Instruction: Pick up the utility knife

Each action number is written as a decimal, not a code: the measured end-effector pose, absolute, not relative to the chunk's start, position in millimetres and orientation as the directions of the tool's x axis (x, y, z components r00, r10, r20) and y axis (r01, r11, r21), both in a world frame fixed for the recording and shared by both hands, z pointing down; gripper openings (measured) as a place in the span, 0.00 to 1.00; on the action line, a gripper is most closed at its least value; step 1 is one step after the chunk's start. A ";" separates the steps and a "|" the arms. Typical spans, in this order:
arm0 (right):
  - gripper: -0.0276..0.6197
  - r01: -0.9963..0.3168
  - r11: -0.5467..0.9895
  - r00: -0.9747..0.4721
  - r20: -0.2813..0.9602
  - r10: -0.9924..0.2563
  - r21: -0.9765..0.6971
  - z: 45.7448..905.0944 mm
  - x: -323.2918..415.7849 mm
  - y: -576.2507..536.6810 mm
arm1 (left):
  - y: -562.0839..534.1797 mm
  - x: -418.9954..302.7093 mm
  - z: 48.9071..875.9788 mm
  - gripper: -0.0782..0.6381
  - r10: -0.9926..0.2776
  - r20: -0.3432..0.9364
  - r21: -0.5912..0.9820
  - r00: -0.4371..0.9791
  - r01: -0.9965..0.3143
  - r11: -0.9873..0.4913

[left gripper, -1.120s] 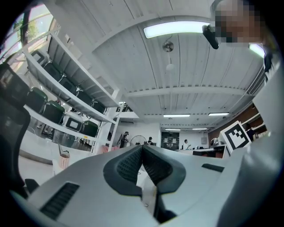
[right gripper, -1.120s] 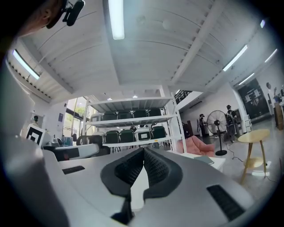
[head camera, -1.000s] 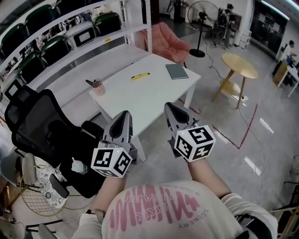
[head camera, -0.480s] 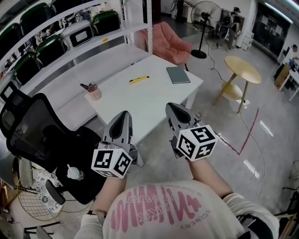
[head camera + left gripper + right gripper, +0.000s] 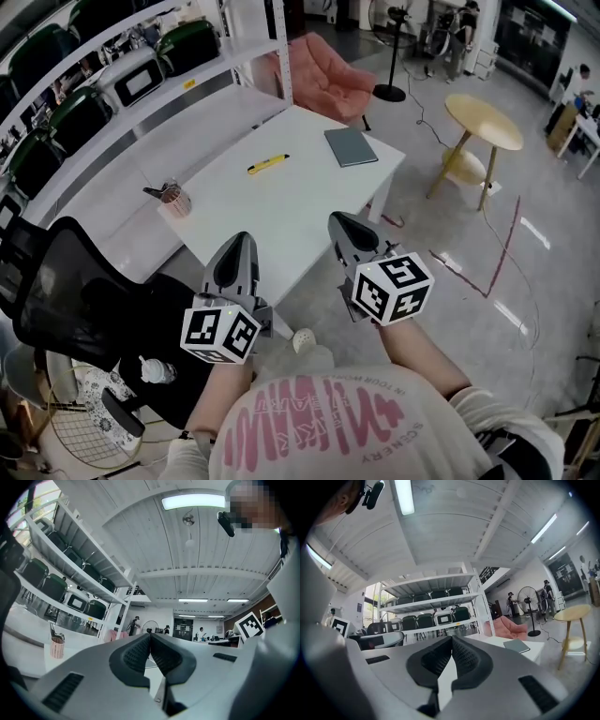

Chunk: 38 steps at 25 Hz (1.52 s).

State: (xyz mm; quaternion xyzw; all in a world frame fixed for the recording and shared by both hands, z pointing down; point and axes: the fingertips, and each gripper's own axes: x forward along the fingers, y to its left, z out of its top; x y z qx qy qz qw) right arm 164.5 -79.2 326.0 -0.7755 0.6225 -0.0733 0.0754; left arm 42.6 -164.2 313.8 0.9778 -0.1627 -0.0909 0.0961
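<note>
The yellow utility knife [image 5: 267,164] lies on the white table [image 5: 281,220], toward its far side. Both grippers are held side by side in the air short of the table's near edge, pointing at it, well away from the knife. The left gripper [image 5: 238,246] has its jaws closed tip to tip with nothing between them; in the left gripper view its pads [image 5: 140,653] meet. The right gripper [image 5: 339,225] is likewise shut and empty, its pads [image 5: 464,656] touching in the right gripper view. The knife does not show in either gripper view.
A grey notebook [image 5: 351,146] lies at the table's far right corner and a pen cup [image 5: 174,200] stands at its left end. A black office chair [image 5: 84,300] is at the left. A round yellow side table [image 5: 480,122], a pink armchair [image 5: 323,75] and storage shelves [image 5: 122,84] surround the table.
The person has stepped toward the table, carrying both shut grippers forward and slightly lower. The table and knife sit closer in the head view, and a shoe shows below the grippers.
</note>
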 end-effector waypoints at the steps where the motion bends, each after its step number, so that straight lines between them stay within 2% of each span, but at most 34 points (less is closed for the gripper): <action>1: 0.06 -0.953 -0.217 0.216 0.027 -0.976 -0.212 328.2 171.7 -86.8 | -172.4 50.6 315.1 0.14 -0.335 -0.143 0.221 0.931 -0.300 -0.928; 9: 0.06 -0.929 -0.179 0.194 -0.016 -0.981 -0.324 316.7 237.2 -177.4 | -258.5 112.9 302.8 0.14 -0.337 -0.136 0.216 0.932 -0.304 -0.928; 21: 0.06 -0.909 -0.140 0.158 -0.014 -0.987 -0.392 318.4 308.7 -307.6 | -381.1 179.2 304.9 0.14 -0.360 -0.109 0.241 0.926 -0.327 -0.914; 31: 0.06 -0.940 -0.062 0.041 0.070 -0.997 -0.336 343.2 313.1 -367.8 | -420.9 179.3 321.0 0.14 -0.418 -0.104 0.295 0.903 -0.373 -0.880; 38: 0.06 -0.915 0.055 -0.107 0.110 -0.988 -0.399 360.6 318.8 -405.6 | -437.6 162.9 329.1 0.14 -0.541 -0.076 0.301 0.838 -0.498 -0.813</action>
